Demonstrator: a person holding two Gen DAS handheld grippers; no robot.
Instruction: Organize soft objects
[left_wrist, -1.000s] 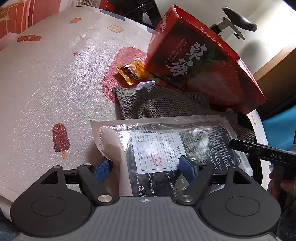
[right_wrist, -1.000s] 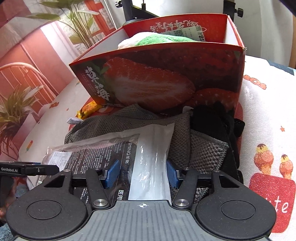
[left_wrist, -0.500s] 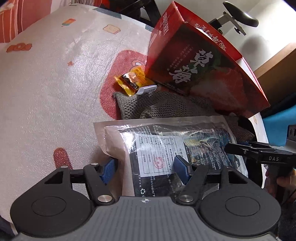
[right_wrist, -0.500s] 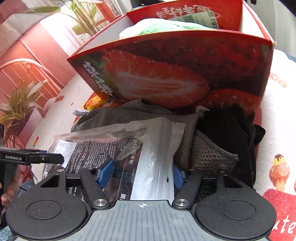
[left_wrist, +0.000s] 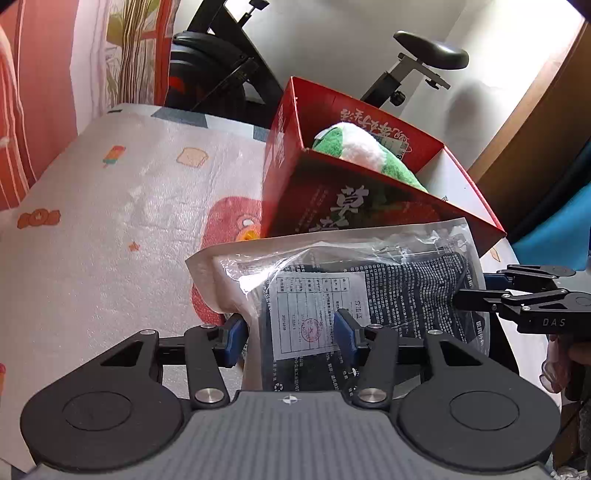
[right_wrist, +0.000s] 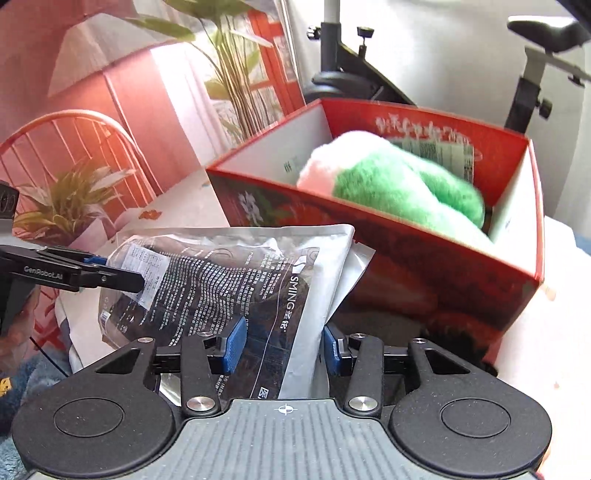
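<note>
The left gripper (left_wrist: 290, 334) is closed on the near edge of the plastic package (left_wrist: 369, 295), its blue pads pinching the end with the white label; the right gripper (right_wrist: 282, 341) clamps the opposite end, beside the printed brand name. Between them the package hangs taut and clear of the patterned table cover (left_wrist: 110, 240). Half a second ago it lay low over the grey knitted cloth; now both grippers have risen, that cloth has dropped out of sight, and the package's far edge sits level with the near rim of the red strawberry box (left_wrist: 369, 177), at twelve o'clock from the left gripper. The box's open top shows from both wrists, with a green and white plush toy (right_wrist: 399, 192) inside, leaning toward two o'clock. The lift looks finished; what remains, most likely, is carrying the package forward over the rim and letting go beside the toy.
</note>
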